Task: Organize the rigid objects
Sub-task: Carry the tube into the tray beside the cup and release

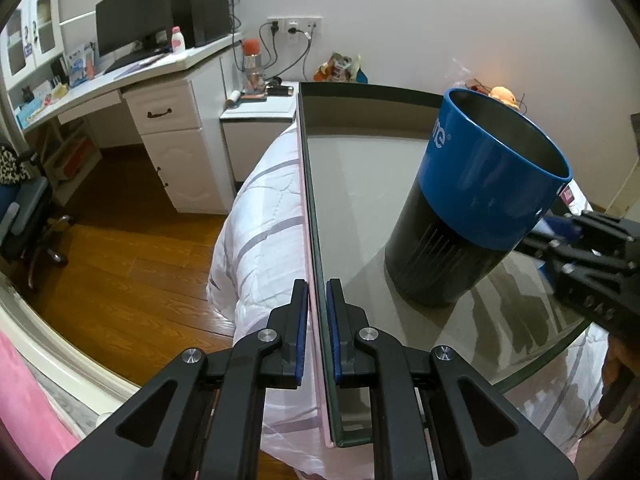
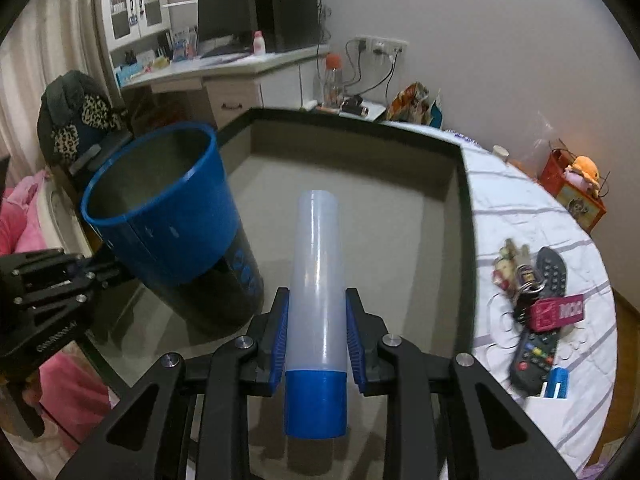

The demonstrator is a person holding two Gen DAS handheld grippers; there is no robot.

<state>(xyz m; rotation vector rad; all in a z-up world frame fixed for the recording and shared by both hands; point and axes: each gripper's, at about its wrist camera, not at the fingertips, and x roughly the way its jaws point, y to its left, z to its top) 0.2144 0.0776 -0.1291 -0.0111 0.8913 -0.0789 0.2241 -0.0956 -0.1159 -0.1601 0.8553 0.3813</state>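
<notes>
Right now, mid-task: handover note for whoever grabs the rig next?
Left gripper: shut on the glass board's near edge, steadying it.
Right gripper: shut on the translucent tube, blue cap toward the camera.
Blue-and-black bin: upright on the board, looks empty.
On the bedspread to the right: remote, keys, pink tag.
Done: tube picked up.
Left: probably drop the tube in the bin, then collect the loose items.
</notes>
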